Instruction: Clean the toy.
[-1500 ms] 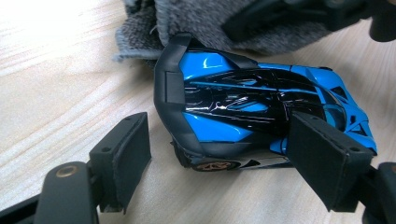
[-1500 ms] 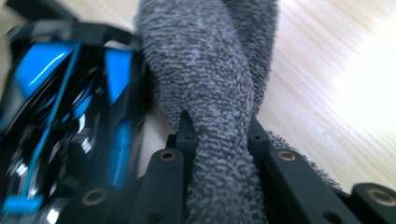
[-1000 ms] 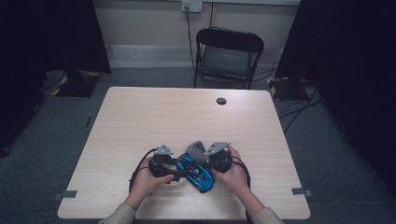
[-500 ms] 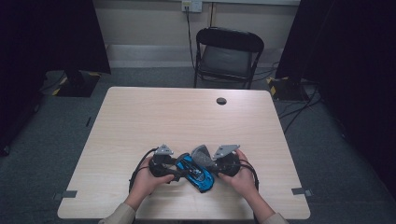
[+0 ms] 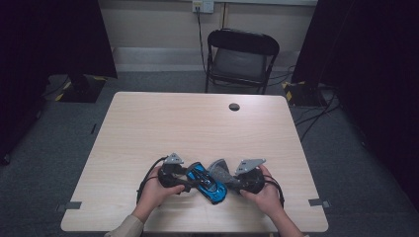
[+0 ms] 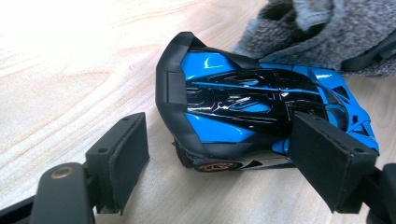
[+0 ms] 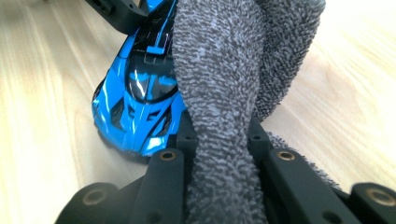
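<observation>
The right gripper (image 5: 236, 180), jaws clamped on a grey cloth (image 7: 219, 93), has drawn right since a second ago, off the blue toy car (image 5: 207, 181) at the table's (image 5: 148, 128) near edge. The left gripper (image 5: 184, 183) has stayed put, jaws apart astride the car's rear. Judgement: one wiping stroke ending.

Your grippers: left gripper (image 5: 185, 183) and right gripper (image 5: 232, 181) are black, each with a grey triangular plate and black cable; your sleeve (image 5: 126, 228) is beige.
</observation>
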`<action>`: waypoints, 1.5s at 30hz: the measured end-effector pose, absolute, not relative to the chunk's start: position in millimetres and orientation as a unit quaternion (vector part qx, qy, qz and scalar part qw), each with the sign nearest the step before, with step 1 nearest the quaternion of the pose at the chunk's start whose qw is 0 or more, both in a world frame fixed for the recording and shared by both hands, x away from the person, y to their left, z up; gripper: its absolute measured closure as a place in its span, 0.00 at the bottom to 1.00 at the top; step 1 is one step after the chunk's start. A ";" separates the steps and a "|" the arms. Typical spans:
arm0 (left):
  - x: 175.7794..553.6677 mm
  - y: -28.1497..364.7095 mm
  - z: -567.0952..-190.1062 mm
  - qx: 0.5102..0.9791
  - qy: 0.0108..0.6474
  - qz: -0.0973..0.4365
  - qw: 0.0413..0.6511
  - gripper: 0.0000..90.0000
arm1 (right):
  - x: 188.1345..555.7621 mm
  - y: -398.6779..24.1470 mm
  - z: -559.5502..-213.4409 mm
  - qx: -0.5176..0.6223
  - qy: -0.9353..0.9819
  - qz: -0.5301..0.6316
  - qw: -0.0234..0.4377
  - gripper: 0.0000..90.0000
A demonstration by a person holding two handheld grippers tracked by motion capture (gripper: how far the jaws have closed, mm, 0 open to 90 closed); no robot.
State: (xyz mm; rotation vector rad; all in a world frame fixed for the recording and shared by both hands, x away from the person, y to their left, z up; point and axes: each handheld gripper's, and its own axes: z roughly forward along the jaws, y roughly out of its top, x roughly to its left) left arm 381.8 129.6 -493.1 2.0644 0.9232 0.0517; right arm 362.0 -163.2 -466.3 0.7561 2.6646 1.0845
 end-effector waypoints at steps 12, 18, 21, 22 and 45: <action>381.9 129.0 -492.0 0.828 0.368 0.022 0.423 0.22 | 352.0 -184.6 -463.5 0.269 0.890 0.360 0.076 0.83; 381.4 128.8 -491.9 0.828 0.368 0.024 0.422 0.23 | 360.1 -201.8 -452.2 0.298 0.875 0.368 0.100 0.83; 381.3 128.8 -491.8 0.828 0.368 0.025 0.422 0.23 | 370.4 -202.2 -444.9 0.315 0.863 0.379 0.116 0.83; 381.4 129.0 -491.8 0.829 0.368 0.024 0.421 0.23 | 374.5 -199.7 -443.8 0.319 0.860 0.381 0.117 0.83; 380.1 128.4 -491.2 0.831 0.361 0.034 0.421 0.23 | 410.6 -111.1 -467.7 0.297 0.883 0.350 0.098 0.83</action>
